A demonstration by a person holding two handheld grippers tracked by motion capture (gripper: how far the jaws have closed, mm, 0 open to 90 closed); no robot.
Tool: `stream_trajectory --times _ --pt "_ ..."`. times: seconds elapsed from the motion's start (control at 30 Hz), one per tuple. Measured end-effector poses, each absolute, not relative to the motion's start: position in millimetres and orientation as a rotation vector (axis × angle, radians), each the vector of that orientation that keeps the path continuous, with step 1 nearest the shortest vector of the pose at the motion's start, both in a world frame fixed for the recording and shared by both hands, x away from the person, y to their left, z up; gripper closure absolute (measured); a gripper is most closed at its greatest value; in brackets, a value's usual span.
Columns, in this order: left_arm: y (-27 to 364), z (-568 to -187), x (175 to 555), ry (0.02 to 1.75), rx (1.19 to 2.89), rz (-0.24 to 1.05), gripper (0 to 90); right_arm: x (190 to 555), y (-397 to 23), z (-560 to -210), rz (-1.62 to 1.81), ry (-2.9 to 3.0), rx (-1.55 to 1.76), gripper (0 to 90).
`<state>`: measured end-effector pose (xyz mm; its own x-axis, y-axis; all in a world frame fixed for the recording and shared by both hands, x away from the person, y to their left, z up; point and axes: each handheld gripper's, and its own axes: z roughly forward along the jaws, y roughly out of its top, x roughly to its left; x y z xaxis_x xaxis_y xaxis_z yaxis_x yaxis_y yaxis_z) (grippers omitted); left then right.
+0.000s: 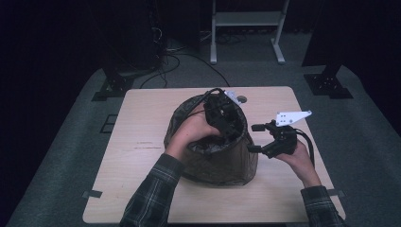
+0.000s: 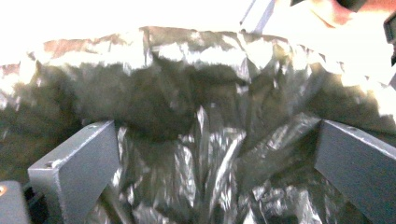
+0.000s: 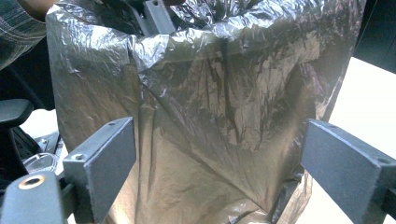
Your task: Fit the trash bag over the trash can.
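A bin lined with a crinkled translucent plastic bag (image 1: 213,163) stands in the middle of the wooden table (image 1: 142,189). My left gripper (image 1: 226,130) reaches down into the bag's mouth from the top. In the left gripper view its jaws stand wide apart, left gripper (image 2: 212,135) open, with loose plastic bag (image 2: 196,84) ahead and nothing pinched. My right gripper (image 1: 252,138) is held just right of the bin, jaws pointing at its side. In the right gripper view it faces the bag's outer wall (image 3: 210,93), right gripper (image 3: 217,135) open and apart from the plastic.
A small round grommet (image 1: 242,99) sits in the table behind the bin. Beyond the table are a white stand (image 1: 246,19), floor cables (image 1: 165,61) and black stand bases (image 1: 111,87) (image 1: 328,82). Bare tabletop lies left of and in front of the bin.
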<state>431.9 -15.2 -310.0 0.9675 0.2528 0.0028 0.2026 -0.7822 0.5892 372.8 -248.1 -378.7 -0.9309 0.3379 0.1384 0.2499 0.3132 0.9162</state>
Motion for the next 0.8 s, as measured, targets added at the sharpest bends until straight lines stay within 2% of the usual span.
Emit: stream_trajectory --times 0.23,0.53,0.8 --pt "-20.6 -321.8 441.1 0.361 2.466 0.039 0.0 371.8 -254.7 -377.6 1.708 2.47 0.565 9.6" --pt "-27.7 -340.7 442.9 0.382 2.591 0.032 0.0 370.6 -260.2 -379.8 1.709 2.463 0.583 9.6" --pt "-21.4 -329.0 441.1 0.384 2.545 0.064 0.0 370.8 -258.2 -379.5 1.708 2.461 0.579 9.6"
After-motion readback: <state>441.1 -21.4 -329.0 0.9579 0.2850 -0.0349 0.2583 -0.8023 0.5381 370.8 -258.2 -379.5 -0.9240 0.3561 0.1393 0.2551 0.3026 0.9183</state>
